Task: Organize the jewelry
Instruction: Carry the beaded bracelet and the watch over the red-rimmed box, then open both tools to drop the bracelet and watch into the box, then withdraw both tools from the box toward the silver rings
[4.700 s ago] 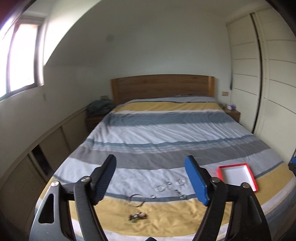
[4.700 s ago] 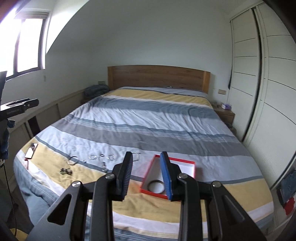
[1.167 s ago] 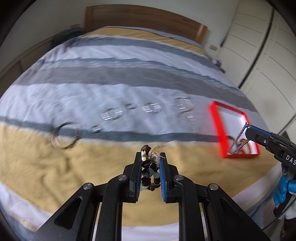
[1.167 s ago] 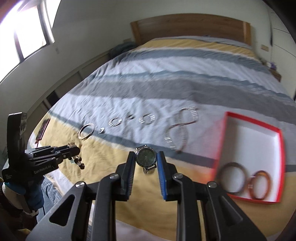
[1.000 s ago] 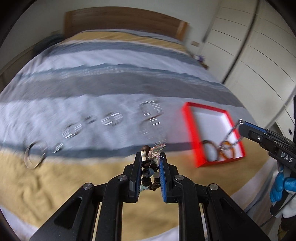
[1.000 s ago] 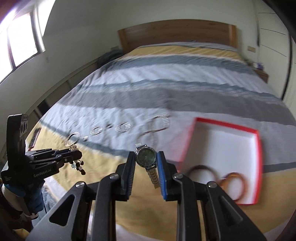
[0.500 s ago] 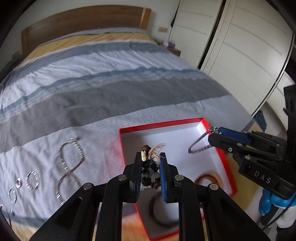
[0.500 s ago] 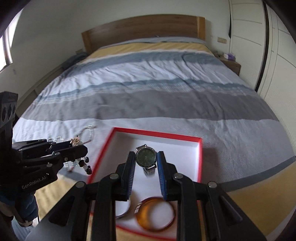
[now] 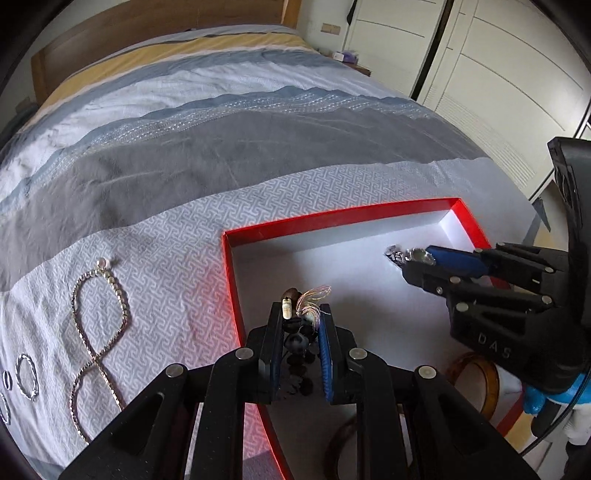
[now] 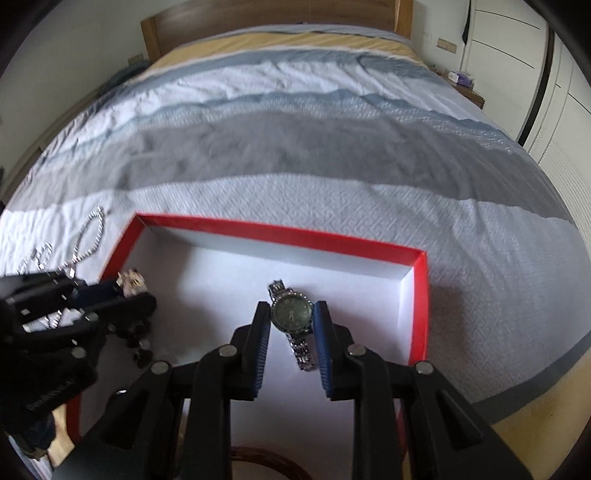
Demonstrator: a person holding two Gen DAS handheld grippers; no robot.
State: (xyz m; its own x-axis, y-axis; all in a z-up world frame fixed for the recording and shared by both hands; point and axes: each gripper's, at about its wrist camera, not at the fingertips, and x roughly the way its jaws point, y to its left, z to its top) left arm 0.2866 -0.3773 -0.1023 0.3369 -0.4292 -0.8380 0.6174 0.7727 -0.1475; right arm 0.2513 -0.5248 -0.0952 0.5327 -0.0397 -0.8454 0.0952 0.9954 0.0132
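Observation:
A red-rimmed box [image 9: 325, 220] with a white inside lies on the striped bedspread. Over its left part my left gripper [image 9: 298, 317] is shut on a dark beaded bracelet [image 9: 295, 341] with a pale bead and thread tuft on top. My right gripper [image 10: 291, 314] is shut on a silver watch [image 10: 291, 314] with a dark green face, low over the box [image 10: 280, 232] floor. Each gripper shows in the other's view: the right gripper [image 9: 413, 256] at the right, the left gripper [image 10: 122, 290] at the left. Bangles [image 9: 476, 380] lie in the box's near part.
On the bedspread left of the box lie a silver chain [image 9: 98, 332] in a figure eight and small rings [image 9: 26, 376]. A wooden headboard [image 10: 258, 11] is at the far end. White wardrobe doors [image 9: 498, 74] stand to the right of the bed.
Both grippers have swung right from the loose jewelry and sunk over the red box, carrying the beaded bracelet and the watch. The box now fills the lower views.

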